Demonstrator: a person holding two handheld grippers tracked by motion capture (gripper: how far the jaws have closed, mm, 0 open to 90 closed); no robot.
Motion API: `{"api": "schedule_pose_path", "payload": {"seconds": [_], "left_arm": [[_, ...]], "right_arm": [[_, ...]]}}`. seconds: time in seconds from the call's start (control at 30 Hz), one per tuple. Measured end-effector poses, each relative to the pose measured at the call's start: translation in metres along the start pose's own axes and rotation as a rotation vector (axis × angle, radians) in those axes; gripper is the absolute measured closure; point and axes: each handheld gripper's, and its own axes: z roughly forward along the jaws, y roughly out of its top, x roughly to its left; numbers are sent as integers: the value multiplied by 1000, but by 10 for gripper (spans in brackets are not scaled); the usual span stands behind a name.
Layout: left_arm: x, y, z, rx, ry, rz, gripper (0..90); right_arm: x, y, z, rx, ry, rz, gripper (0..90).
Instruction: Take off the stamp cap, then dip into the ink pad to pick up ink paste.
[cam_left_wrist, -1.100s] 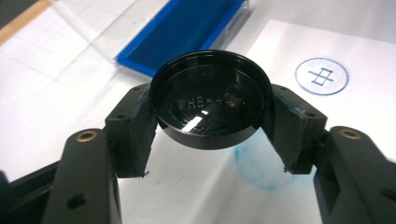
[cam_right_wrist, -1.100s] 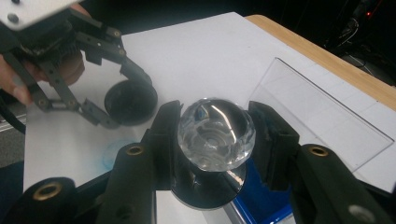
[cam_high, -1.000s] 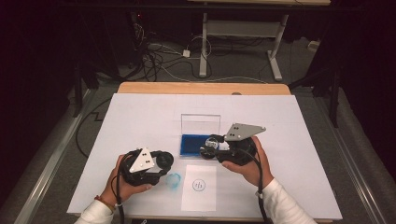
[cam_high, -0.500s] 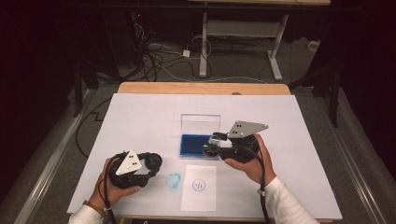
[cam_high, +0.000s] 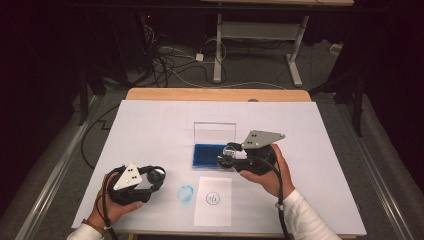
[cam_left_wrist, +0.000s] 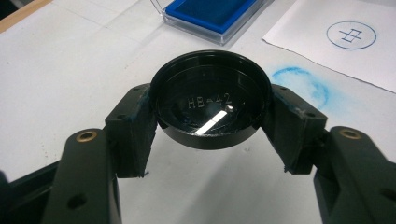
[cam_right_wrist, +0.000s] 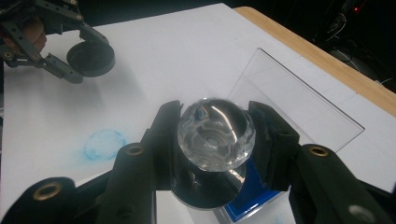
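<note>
Left gripper (cam_left_wrist: 210, 154) clamped black cap (cam_left_wrist: 212, 100), near left of table (cam_high: 150, 130). Right gripper (cam_right_wrist: 215, 140) gripped clear-knobbed stamp (cam_right_wrist: 215, 133) over blue ink pad (cam_high: 207, 155). We judged: lower squarely, probably press evenly, avoid upright lid (cam_high: 215, 132).

**Tally on the table**

Two grippers: the left gripper (cam_high: 156, 176) and the right gripper (cam_high: 223, 157). One black round cap (cam_left_wrist: 212, 98) marked HB-42. One clear faceted stamp (cam_right_wrist: 215, 132). One blue ink pad (cam_high: 209, 155) with one clear lid (cam_high: 215, 134). One paper sheet (cam_high: 213, 200) bearing one printed circle mark (cam_high: 213, 198). One blue ring smudge (cam_high: 185, 193).
</note>
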Motion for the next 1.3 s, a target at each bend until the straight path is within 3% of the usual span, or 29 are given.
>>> {"api": "schedule_pose_path", "payload": {"seconds": [0.47, 0.5, 0.9, 1.1, 1.23, 1.3], "left_arm": [[0, -5, -3, 12, 10, 10, 364], [1, -4, -4, 26, 14, 30, 364], [-3, 0, -2, 29, 7, 50, 363], [1, 0, -1, 23, 6, 29, 363], [0, 1, 0, 29, 7, 34, 363], [-2, 1, 1, 15, 3, 17, 363]], "right_arm": [[0, 0, 6, 19, -1, -1, 567], [0, 0, 7, 20, -3, 1, 567], [3, 0, 12, 38, -6, -13, 566], [0, 4, 15, 33, -9, -4, 566], [-2, 12, 21, 42, -15, -18, 567], [-3, 19, 25, 49, -16, -29, 567]]}}
